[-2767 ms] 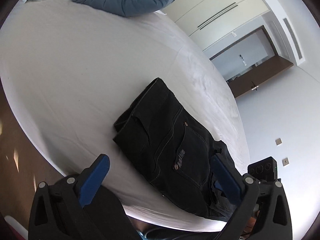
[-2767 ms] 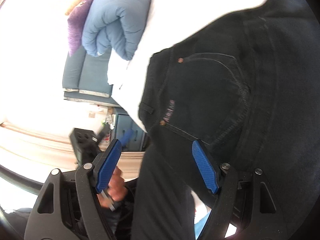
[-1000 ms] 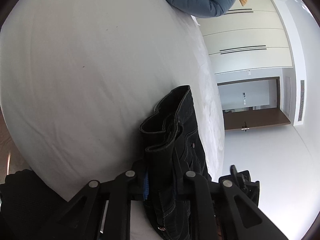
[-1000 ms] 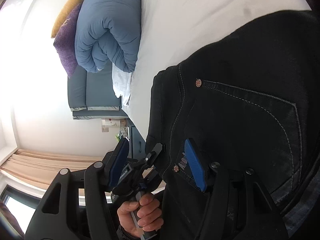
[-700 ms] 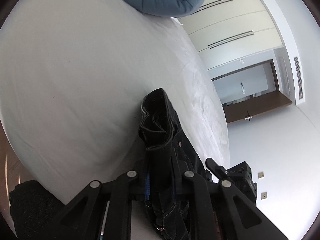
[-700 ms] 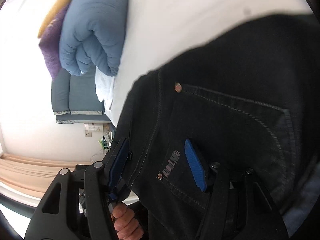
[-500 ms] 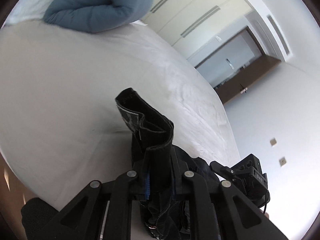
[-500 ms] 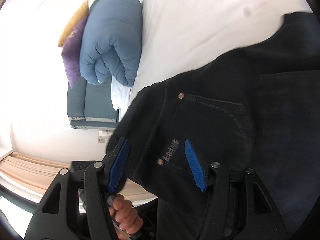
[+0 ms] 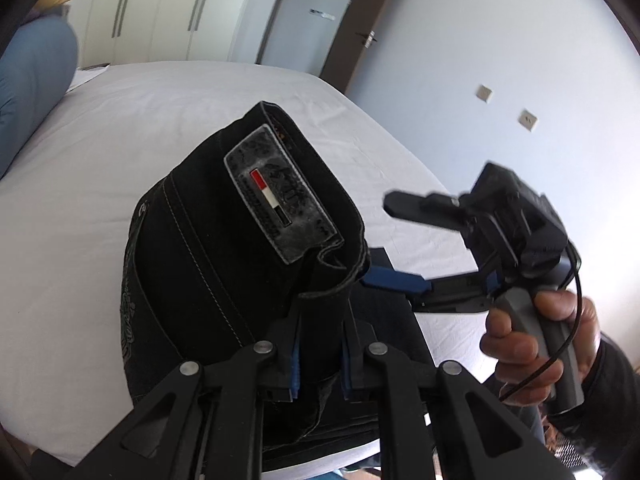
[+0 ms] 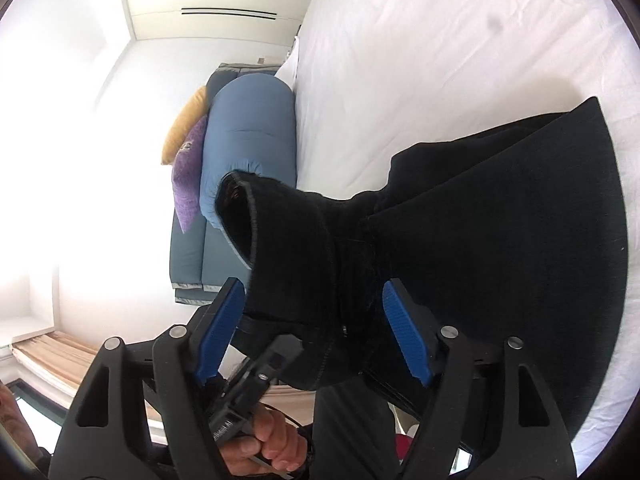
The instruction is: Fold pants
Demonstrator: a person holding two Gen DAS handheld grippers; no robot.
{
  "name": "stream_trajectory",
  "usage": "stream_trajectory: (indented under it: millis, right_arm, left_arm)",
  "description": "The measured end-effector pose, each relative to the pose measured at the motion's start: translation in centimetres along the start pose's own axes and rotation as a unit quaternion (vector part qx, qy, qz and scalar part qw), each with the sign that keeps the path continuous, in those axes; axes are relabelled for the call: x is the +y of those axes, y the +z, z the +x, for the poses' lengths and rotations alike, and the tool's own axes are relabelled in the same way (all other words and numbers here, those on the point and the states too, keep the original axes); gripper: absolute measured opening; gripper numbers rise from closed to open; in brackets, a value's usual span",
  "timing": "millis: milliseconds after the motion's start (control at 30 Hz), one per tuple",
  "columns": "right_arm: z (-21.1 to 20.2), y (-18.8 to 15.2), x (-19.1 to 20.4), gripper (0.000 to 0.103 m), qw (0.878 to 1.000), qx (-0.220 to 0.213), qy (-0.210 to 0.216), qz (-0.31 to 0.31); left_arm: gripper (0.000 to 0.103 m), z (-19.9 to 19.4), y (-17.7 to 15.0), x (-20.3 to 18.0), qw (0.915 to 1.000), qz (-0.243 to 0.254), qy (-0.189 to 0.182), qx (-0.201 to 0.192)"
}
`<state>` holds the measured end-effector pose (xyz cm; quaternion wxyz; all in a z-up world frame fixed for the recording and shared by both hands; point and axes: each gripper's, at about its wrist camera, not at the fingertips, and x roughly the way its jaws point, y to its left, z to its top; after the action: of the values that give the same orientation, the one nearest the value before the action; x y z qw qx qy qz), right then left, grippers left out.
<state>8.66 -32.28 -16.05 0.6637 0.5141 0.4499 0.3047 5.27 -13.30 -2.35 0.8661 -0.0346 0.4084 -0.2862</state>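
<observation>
- White bedsheet (image 9: 100, 128) filled most of both views, with a rolled blue duvet (image 10: 248, 140) and two cushions at the head of the bed, and pale wardrobe doors and a dark-framed door behind.
- Black pants (image 9: 224, 248) were the largest thing on the sheet. A second earlier they lay bunched low on the bed; now I had their waistband end lifted clear, leather brand patch (image 9: 276, 196) facing the left camera, the rest trailing down onto the mattress.
- My left gripper (image 9: 318, 354) was clamped tight on a thick fold of the waistband, as it was a second before.
- My right gripper (image 10: 314, 330), seen from the left with a hand (image 9: 536, 344) round its grey handle, was the change: its blue pads, earlier closer in on the denim, were opening, with cloth between them but not pinched.
- I judged this as the right side letting go, to regrip elsewhere before laying the fold over.
</observation>
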Motion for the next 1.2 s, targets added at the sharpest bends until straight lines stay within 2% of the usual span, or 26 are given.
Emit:
stream_trajectory:
  millis: [133,233,300,333,367,400,433,467,567,700,900,1000,1067,1133,1200]
  right_arm:
    - [-2.2,0.7,-1.1,0.072,1.000,-0.006,-0.007,-0.004]
    - [-2.7,1.1,-2.3,0.074,0.999,0.001,-0.046,-0.005]
    - [-3.2,1.4,-3.3,0.072,0.998,0.002,-0.070,-0.003]
    - [-3.5,1.4,-3.8,0.069,0.997,-0.001,-0.075,-0.003]
    - [-4.0,1.4,-4.2,0.057,0.997,-0.006,-0.081,-0.004]
    - [-4.5,1.3,-4.5,0.050,0.996,-0.010,-0.085,-0.007]
    - [-4.7,1.1,-4.8,0.035,0.996,-0.014,-0.092,-0.010]
    - [-5.1,0.9,-5.1,0.032,0.995,-0.019,-0.101,-0.011]
    - [-6.5,0.7,-5.9,0.028,0.992,-0.033,-0.122,-0.017]
    - [-7.7,0.3,-6.1,0.027,0.988,-0.047,-0.143,-0.027]
    - [-9.5,-0.7,-9.2,0.027,0.984,-0.059,-0.165,-0.014]
    - [-9.2,-1.0,-10.2,0.025,0.985,-0.064,-0.161,-0.014]
    - [-9.4,-0.9,-10.4,0.028,0.987,-0.064,-0.148,0.006]
    - [-10.4,-0.7,-10.0,0.028,0.986,-0.076,-0.145,0.011]
    - [-12.1,-0.6,-9.3,0.028,0.987,-0.094,-0.131,0.011]
  left_arm:
    - [0.014,2.9,-0.6,-3.9,0.9975,0.063,-0.002,0.031]
    - [0.014,4.4,-1.4,-6.1,0.9934,0.103,0.009,0.050]
    - [0.014,5.1,-1.9,-6.6,0.9919,0.112,0.009,0.059]
    - [0.014,5.3,-2.0,-6.8,0.9910,0.118,0.011,0.062]
    - [0.014,5.4,-2.0,-7.1,0.9900,0.125,0.015,0.064]
    - [0.014,5.6,-2.0,-7.4,0.9891,0.131,0.016,0.065]
    - [0.014,5.9,-1.9,-7.8,0.9885,0.134,0.015,0.067]
    - [0.014,6.2,-2.0,-8.1,0.9878,0.138,0.014,0.071]
    - [0.014,7.0,-2.5,-8.9,0.9848,0.156,0.012,0.076]
    - [0.014,8.3,-3.4,-10.2,0.9801,0.181,0.005,0.081]
    - [0.014,11.5,-4.0,-9.9,0.9788,0.178,-0.002,0.101]
    - [0.024,12.7,-3.8,-9.2,0.9799,0.168,-0.011,0.106]
    - [0.037,12.7,-3.4,-9.2,0.9806,0.163,-0.010,0.108]
    - [0.054,12.7,-2.9,-9.1,0.9814,0.154,-0.018,0.113]
    - [0.062,12.7,-2.6,-9.1,0.9820,0.146,-0.026,0.116]
